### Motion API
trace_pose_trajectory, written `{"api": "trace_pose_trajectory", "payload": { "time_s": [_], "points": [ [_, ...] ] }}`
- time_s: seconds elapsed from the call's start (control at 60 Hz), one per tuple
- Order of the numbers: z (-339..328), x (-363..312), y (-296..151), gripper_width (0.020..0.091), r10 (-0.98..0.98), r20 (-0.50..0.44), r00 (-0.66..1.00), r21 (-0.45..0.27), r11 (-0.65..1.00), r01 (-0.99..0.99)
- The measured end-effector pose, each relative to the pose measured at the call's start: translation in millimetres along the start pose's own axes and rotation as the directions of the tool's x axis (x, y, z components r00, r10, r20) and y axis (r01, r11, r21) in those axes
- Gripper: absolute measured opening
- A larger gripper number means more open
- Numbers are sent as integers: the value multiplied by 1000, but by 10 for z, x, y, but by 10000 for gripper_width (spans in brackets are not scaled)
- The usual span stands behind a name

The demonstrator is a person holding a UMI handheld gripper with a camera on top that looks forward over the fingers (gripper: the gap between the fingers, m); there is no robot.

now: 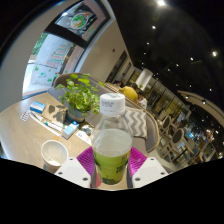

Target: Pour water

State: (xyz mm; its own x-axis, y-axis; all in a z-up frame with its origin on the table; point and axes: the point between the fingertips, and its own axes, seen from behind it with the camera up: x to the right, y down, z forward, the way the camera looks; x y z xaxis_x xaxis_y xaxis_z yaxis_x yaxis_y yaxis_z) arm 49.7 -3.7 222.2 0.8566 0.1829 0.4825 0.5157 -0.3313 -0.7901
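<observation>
Gripping clear plastic bottle point(112, 140) of greenish liquid — claw point(112, 165) clenched on lower body; smooth, squashable, part-full; white paper cup point(54, 153) beside on table point(20, 140).

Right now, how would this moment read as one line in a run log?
step: pour water | claw: shut on bottle | bottle: upright, capped, greenish liquid | white cup: on table beside bottle | pouring: not started

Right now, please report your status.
Gripper shut on bottle, held upright, cap on. White cup left of the fingers, on the table. Nothing in the way.
</observation>
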Motion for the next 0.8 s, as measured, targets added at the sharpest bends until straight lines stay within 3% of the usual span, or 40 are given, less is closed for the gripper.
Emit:
{"api": "trace_pose_trajectory", "payload": {
  "time_s": [0.133,0.25,0.517,0.617,0.733,0.8],
  "points": [
    [278,-47,307,409,301,83,950,-41,953,-299],
    [518,-165,578,411,437,121,891,-64,899,-433],
    [890,-505,1163,420,493,171,853,-112,870,-480],
    [884,-527,1144,438,460,181,869,-47,887,-460],
    [876,-502,1134,513,465,158,871,-30,884,-467],
    [882,-494,1238,580,472,131,872,-76,882,-466]
  ]
}}
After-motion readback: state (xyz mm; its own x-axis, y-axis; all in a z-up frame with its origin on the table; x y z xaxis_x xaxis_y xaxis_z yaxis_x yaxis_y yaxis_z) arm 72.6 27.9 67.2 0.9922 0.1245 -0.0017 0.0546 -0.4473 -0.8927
